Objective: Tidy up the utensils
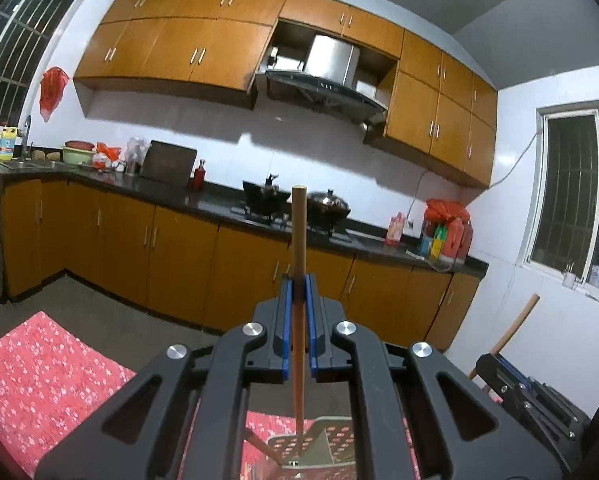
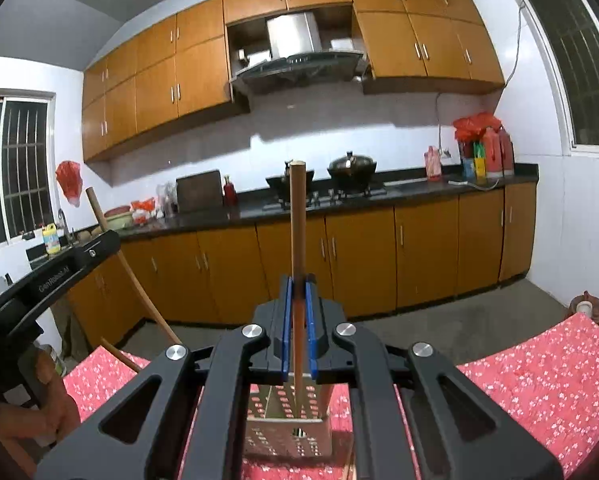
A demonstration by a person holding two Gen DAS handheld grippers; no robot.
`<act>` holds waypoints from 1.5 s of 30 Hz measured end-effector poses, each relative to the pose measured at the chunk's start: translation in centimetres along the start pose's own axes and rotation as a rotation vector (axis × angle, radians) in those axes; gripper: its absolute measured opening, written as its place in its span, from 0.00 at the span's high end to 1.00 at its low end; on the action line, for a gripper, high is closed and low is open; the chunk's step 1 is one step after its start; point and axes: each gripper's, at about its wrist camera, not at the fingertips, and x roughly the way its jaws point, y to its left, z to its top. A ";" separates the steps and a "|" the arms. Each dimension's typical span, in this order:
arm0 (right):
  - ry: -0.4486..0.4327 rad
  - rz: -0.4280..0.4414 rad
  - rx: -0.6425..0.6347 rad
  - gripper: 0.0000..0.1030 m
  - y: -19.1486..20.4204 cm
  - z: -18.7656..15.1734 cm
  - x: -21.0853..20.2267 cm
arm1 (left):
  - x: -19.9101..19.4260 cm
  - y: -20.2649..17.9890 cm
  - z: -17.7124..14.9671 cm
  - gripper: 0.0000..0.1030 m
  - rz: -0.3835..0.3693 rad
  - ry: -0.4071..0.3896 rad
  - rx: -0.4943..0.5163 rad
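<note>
The left wrist view looks forward along its own claw (image 1: 298,292), nearly level, from above a red flower-patterned cloth (image 1: 39,376), and faces the far wall of orange wooden cabinets (image 1: 171,44) well apart from it, with the scene tilted down toward the right. The right wrist view sits close behind its claw (image 2: 298,292) and faces the same wall more squarely. Both views share the dark desk (image 1: 171,192) with its stove, the steel range hood (image 1: 331,68), the cloth and a perforated metal utensil holder (image 2: 289,420) just below each lens. Each view catches the other claw at its edge.
</note>
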 end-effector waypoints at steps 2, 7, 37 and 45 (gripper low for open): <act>0.016 0.006 0.002 0.93 0.0 -0.2 0.1 | 0.6 0.0 -0.5 0.92 -0.005 0.029 0.007; 0.033 0.017 0.014 0.86 -0.1 -0.1 0.0 | 0.4 0.3 -1.1 0.79 -0.011 0.046 0.019; 0.569 -0.107 0.107 0.82 -7.7 -16.0 -3.0 | -10.0 10.5 -13.3 0.63 0.175 0.440 0.097; 0.649 -0.081 0.100 0.84 -6.7 -19.2 -0.6 | -9.9 11.3 -17.5 0.63 0.166 0.563 0.078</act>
